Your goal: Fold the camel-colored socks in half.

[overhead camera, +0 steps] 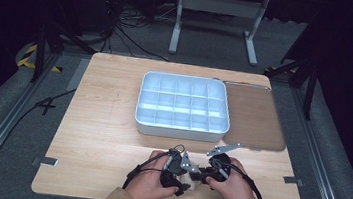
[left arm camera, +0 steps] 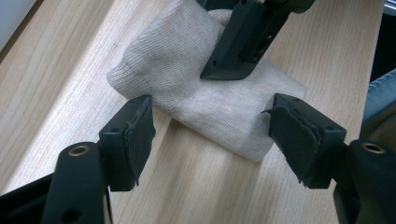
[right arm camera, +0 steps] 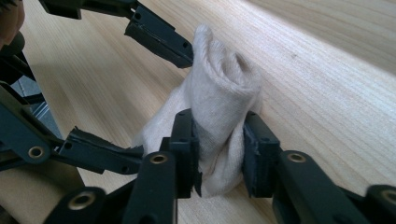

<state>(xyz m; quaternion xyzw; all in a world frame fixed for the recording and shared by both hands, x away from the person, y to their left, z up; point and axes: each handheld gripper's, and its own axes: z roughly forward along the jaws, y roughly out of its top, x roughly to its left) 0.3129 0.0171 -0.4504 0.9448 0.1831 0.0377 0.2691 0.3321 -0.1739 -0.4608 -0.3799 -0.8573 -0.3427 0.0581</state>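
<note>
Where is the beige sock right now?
The beige sock lies at the table's near edge in the high view, pinched in the right tongs, between the open left tongs.

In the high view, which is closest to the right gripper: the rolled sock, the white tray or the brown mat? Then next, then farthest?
From the right gripper:
1. Rolled sock: pinched between its jaws, at the table's near edge.
2. White tray: farther back, mid-table.
3. Brown mat: back right, beside the tray; nearly as close as the tray, so this ranking is loose.

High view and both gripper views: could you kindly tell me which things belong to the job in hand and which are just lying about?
In the job:
- beige sock, folded on the table
- right claw, shut on it
- left claw, open around it

Lying about:
- white compartment tray
- brown mat
</note>
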